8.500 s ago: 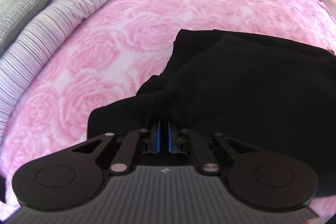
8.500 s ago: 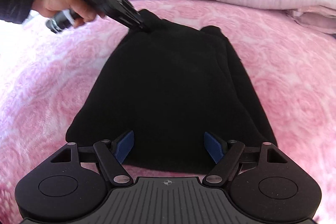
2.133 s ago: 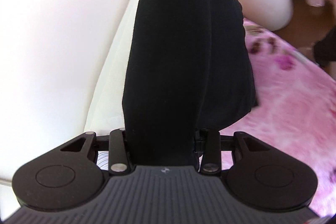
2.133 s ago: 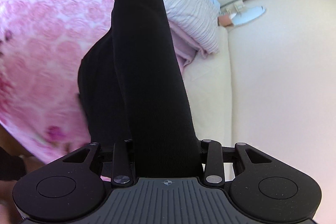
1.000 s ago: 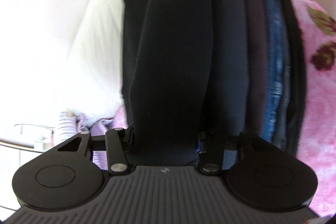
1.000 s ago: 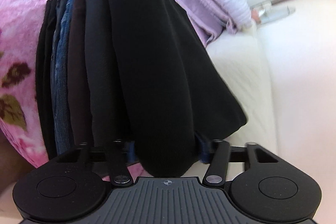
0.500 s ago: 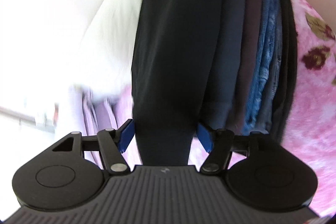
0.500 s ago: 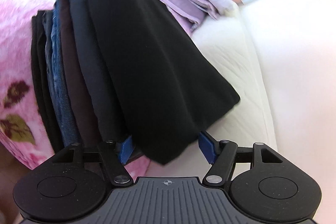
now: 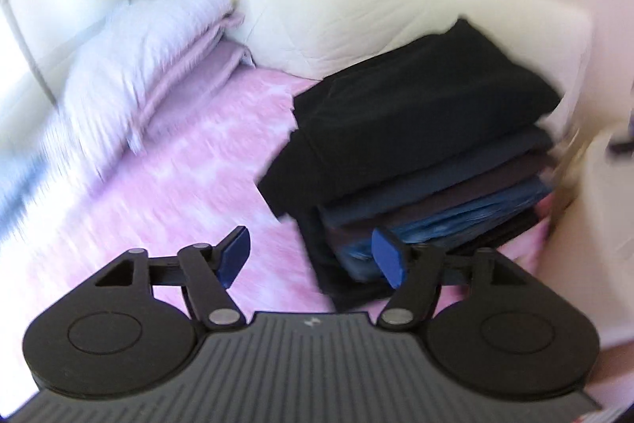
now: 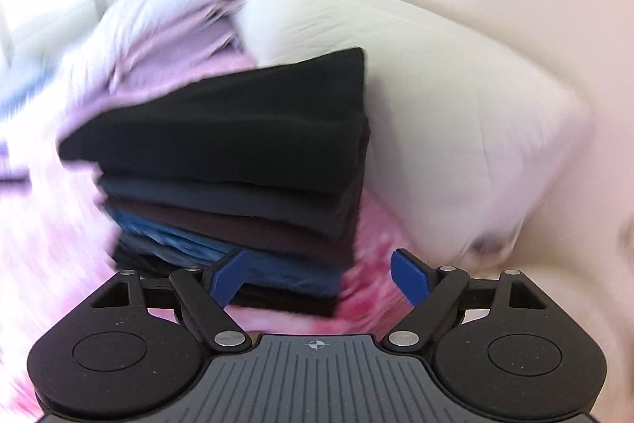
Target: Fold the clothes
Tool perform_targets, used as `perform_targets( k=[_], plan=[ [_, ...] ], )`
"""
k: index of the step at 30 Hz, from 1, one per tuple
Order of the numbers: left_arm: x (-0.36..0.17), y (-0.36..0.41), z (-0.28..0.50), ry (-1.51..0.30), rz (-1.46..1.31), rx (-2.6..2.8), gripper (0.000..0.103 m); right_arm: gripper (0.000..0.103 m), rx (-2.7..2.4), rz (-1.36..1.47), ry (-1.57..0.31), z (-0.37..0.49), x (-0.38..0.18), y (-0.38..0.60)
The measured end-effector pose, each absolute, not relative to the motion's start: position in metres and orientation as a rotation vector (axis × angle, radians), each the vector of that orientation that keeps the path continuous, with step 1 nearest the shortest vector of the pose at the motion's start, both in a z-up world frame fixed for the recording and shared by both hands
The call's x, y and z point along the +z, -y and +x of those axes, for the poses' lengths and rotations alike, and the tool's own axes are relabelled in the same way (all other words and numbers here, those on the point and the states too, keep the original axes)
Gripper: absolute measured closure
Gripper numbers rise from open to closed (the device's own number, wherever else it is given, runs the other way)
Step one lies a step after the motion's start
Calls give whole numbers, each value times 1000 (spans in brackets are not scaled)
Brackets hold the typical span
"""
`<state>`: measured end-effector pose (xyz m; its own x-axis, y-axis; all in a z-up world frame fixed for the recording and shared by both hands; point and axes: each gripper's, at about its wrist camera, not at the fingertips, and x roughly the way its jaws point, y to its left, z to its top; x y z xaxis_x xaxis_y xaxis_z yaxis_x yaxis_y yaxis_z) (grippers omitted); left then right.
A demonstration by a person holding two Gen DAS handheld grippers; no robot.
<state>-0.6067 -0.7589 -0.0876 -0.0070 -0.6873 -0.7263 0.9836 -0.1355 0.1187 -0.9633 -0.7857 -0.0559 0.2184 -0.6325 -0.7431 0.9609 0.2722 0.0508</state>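
stack of folded dark clothes [image 9: 428,161] is sitting on the pink bed [image 9: 190,185], ahead of both claws. left claw [image 9: 313,258] and right claw [image 10: 321,282] are opening, nothing between them; right sits squarer to it.

Pink bedspread [image 9: 190,161] motion-smeared, pattern unreadable. Pillows [image 10: 158,26] at 10 o'clock blurred (both views). Lowest layers of clothes stack [image 10: 253,185] hidden behind fingers [image 10: 228,274]. White object [image 9: 606,185] at 3 o'clock cut by edge, unidentifiable.
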Motion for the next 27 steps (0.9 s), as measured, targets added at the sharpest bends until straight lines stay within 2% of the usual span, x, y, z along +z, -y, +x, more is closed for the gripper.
perform_targets(
  k=[3, 5, 7, 9, 10, 12, 17, 27],
  plan=[
    [-72, 724, -605, -585, 700, -1531, 26, 20, -1254, 662, -625, -958, -39, 751],
    [-61, 703, -602, -629, 670, -1508, 11, 20, -1277, 685, -597, -955, -25, 726],
    [-56, 685, -599, -647, 656, -1495, 3, 19, -1295, 698, -578, -949, -12, 703],
    [-53, 668, -598, -641, 654, -1489, 2, 17, -1309, 703, -572, -931, -14, 686],
    [-52, 659, -598, -638, 653, -1485, 2, 7, -1311, 704, -570, -920, -15, 680],
    [-47, 639, -597, -641, 651, -1477, 2, 1, -1306, 705, -568, -903, -15, 669],
    [-35, 611, -594, -677, 635, -1471, 2, 1, -1265, 697, -598, -879, -14, 650],
    [-16, 612, -607, -699, 620, -1495, 7, 1, -1265, 639, -592, -872, 8, 635]
  ],
)
